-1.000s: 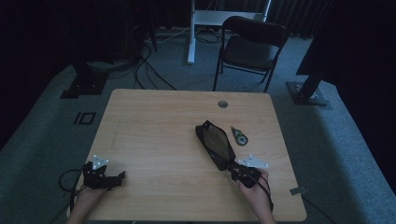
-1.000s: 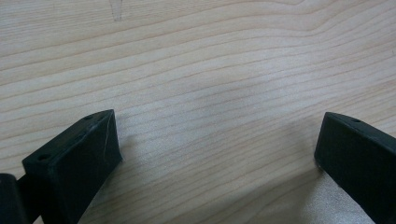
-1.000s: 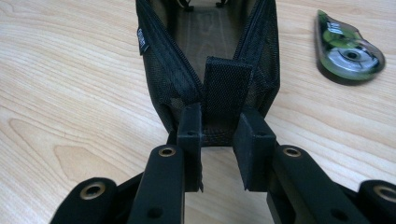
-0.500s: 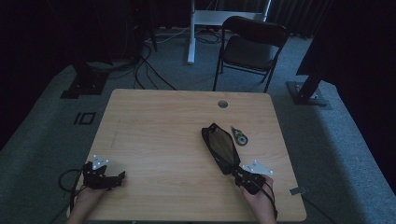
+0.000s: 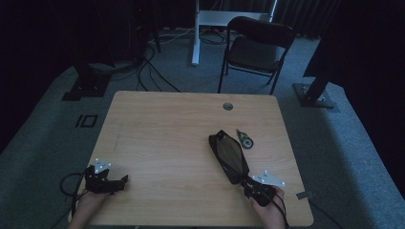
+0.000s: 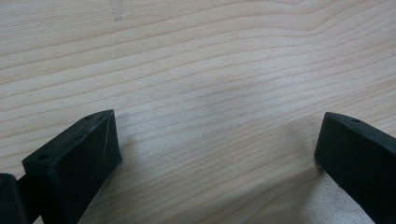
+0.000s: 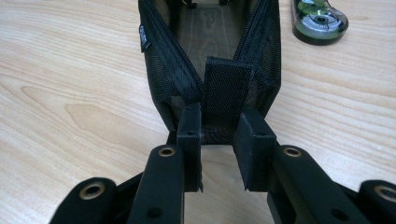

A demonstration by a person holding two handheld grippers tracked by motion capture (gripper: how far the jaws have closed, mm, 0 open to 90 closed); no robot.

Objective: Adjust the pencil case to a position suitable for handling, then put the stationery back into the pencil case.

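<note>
Two grippers sit at the near edge of the wooden surface, one in each of your hands. Your left gripper rests at the near left corner, its fingers spread wide over bare wood with nothing between them. Your right gripper has its fingers drawn close around the webbing tab at the near end of the black mesh pencil pouch; whether both touch the tab, you cannot tell. The pouch lies unzipped, right of centre, running away from you. A small sewn label on its side is too small to read. Just beside it, to the right, lies a green correction-tape dispenser.
</note>
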